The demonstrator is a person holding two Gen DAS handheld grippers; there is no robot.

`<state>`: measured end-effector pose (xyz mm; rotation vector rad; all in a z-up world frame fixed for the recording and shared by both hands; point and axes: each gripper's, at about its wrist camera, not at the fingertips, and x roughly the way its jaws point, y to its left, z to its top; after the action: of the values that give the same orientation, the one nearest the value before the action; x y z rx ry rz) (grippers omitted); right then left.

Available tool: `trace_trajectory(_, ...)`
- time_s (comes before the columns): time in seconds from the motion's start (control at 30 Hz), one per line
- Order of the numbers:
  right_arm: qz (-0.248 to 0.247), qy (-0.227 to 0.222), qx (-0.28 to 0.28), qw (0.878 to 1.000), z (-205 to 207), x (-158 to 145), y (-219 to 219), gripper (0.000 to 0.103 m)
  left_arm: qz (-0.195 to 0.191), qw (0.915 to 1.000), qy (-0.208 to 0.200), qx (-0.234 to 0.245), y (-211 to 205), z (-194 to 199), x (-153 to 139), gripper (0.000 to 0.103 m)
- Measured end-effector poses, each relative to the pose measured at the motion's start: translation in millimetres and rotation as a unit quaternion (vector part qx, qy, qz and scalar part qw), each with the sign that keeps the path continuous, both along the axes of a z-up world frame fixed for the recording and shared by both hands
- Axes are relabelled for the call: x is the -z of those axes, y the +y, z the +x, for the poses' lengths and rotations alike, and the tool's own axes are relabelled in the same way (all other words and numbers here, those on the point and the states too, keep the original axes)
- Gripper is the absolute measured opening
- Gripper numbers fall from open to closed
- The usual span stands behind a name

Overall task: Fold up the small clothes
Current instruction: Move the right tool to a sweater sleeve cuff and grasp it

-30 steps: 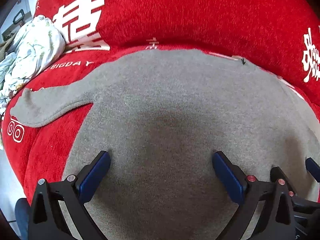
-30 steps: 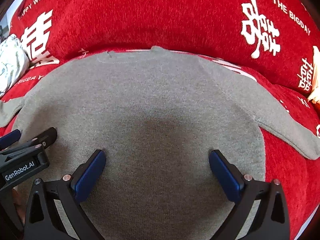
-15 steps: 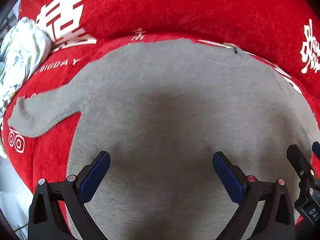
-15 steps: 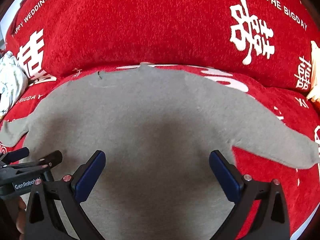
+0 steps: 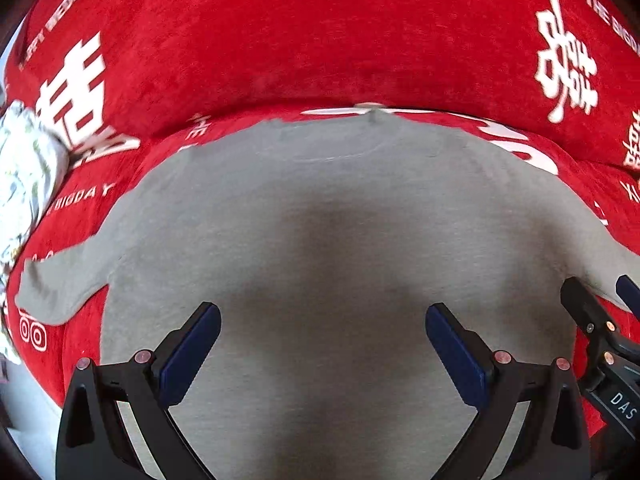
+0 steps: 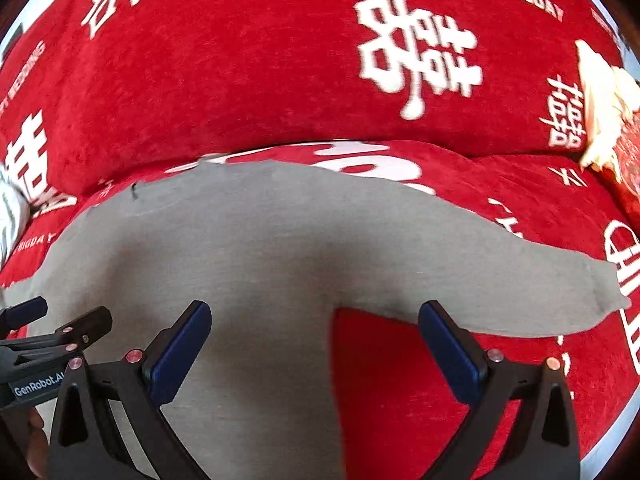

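Observation:
A small grey long-sleeved sweater (image 5: 320, 216) lies flat on a red sofa seat, neckline toward the backrest. Its left sleeve (image 5: 60, 284) points left; its right sleeve (image 6: 520, 284) stretches right. My left gripper (image 5: 322, 344) is open and empty above the sweater's body. My right gripper (image 6: 314, 340) is open and empty above the right armpit area, one finger over the body, the other by the sleeve. Each gripper shows at the edge of the other's view: the right gripper (image 5: 600, 320) and the left gripper (image 6: 52, 324).
The red sofa cover (image 6: 240, 80) has white characters, with the backrest right behind the sweater. A floral cloth bundle (image 5: 24, 176) lies at the left. A cream and red item (image 6: 608, 112) sits at the far right. The seat's front edge (image 5: 44, 384) is at lower left.
Both grippers have pulled back and shifted right, staying open. More of the backrest and the right sleeve now shows. The sweater has not moved.

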<state>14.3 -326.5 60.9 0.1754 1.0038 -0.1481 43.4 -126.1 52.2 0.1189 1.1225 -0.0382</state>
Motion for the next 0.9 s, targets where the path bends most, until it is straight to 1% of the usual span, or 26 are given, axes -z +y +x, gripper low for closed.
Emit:
trace_trajectory(0.1,0.000,-0.003,0.013,1.000,-4,0,-16,0.103,0.004,1.0000,-0.001,0.008,-15,3,0,0.103)
trace_trajectory(0.37,-0.006,-0.008,0.030,0.999,-10,3,-41,0.103,0.008,0.9997,-0.004,0.022,-47,7,-2,0.103)
trace_trajectory(0.63,-0.008,-0.014,0.064,0.998,-23,6,-75,0.103,0.012,0.9991,-0.007,0.041,-80,11,-7,0.103)
trace_trajectory(0.9,-0.008,-0.013,0.088,0.996,-31,9,-107,0.103,0.018,0.9981,-0.002,0.060,-114,10,0,0.103)
